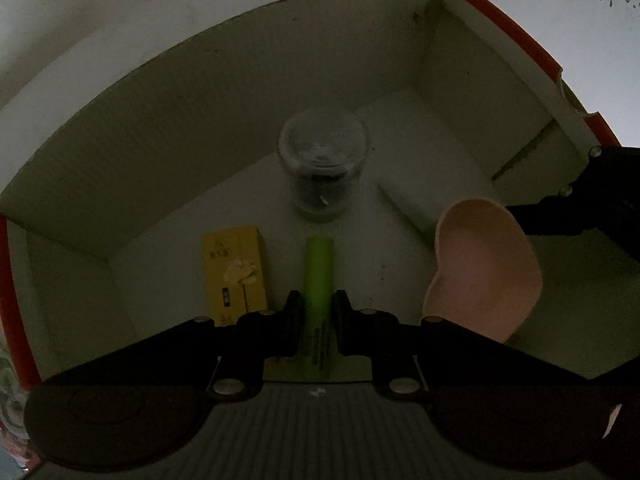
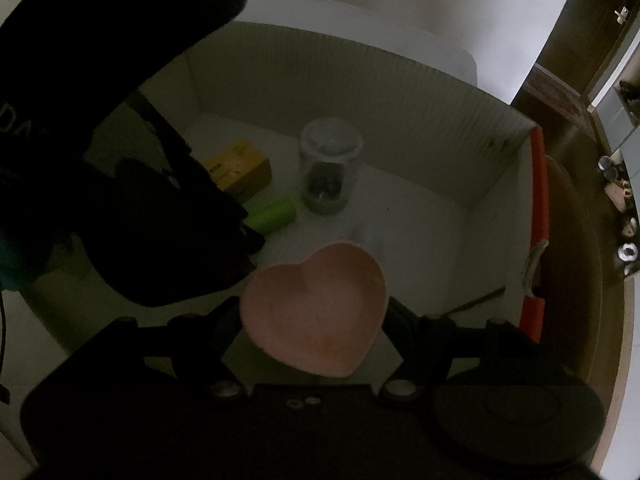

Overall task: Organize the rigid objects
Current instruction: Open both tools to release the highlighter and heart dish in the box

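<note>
My left gripper is shut on a green tube and holds it low inside a white box; the tube also shows in the right wrist view. My right gripper is shut on a pink heart-shaped dish, held over the box floor; the dish shows at the right of the left wrist view. A clear jar with dark contents stands at the box's middle, also in the right wrist view. A yellow carton lies left of the tube, also in the right wrist view.
The box has tall white walls and red outer edges. A white flat block lies at the box's right side. Outside, a brown table carries small metal items.
</note>
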### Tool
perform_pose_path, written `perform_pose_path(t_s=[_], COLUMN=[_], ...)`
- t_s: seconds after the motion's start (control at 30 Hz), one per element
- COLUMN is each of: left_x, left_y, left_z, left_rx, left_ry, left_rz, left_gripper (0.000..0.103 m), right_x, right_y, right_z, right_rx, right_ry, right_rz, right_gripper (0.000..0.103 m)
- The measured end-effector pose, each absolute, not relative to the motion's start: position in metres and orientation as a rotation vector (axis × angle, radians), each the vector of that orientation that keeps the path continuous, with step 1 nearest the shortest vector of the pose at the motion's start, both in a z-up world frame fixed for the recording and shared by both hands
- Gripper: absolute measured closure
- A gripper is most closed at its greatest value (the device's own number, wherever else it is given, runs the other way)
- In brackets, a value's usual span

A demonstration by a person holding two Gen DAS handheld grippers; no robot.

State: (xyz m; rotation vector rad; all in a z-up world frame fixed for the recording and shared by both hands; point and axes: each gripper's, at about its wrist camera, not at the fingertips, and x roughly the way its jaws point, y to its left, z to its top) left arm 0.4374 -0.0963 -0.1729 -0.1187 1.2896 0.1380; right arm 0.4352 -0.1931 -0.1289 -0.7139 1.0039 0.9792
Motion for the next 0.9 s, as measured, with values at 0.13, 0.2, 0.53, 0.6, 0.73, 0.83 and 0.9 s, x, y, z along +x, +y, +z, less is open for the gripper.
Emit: perform_pose_path(t_s=[0.13,0.2,0.53,0.6,0.73,0.83,0.9], left_x=[0.440,0.439,0.431,0.429,0.423,0.416,0.412], left_y=[-0.096,-0.097,-0.100,-0.099,-0.096,-0.098,-0.097], left_z=[-0.173,-0.172,-0.169,-0.167,-0.160,-0.155,-0.149], left_rx=[-0.116,-0.112,-0.112,-0.117,-0.139,-0.139,-0.139], left_ry=[1.289,1.287,1.265,1.257,1.219,1.189,1.171], left_rz=[0.125,0.126,0.129,0.132,0.132,0.126,0.122], left_gripper=[0.087,0.087,0.086,0.084,0.071,0.056,0.050], right_x=[0.434,0.434,0.433,0.432,0.430,0.430,0.430], right_y=[-0.192,-0.191,-0.194,-0.194,-0.195,-0.198,-0.200], right_z=[-0.131,-0.132,-0.133,-0.132,-0.130,-0.128,-0.127], right_rx=[-0.717,-0.716,-0.692,-0.687,-0.687,-0.674,-0.661], right_ry=[1.003,1.002,0.996,0.991,0.973,0.969,0.972], right_rz=[0.972,0.968,0.941,0.936,0.921,0.906,0.896], right_gripper=[0.029,0.029,0.028,0.027,0.024,0.019,0.018])
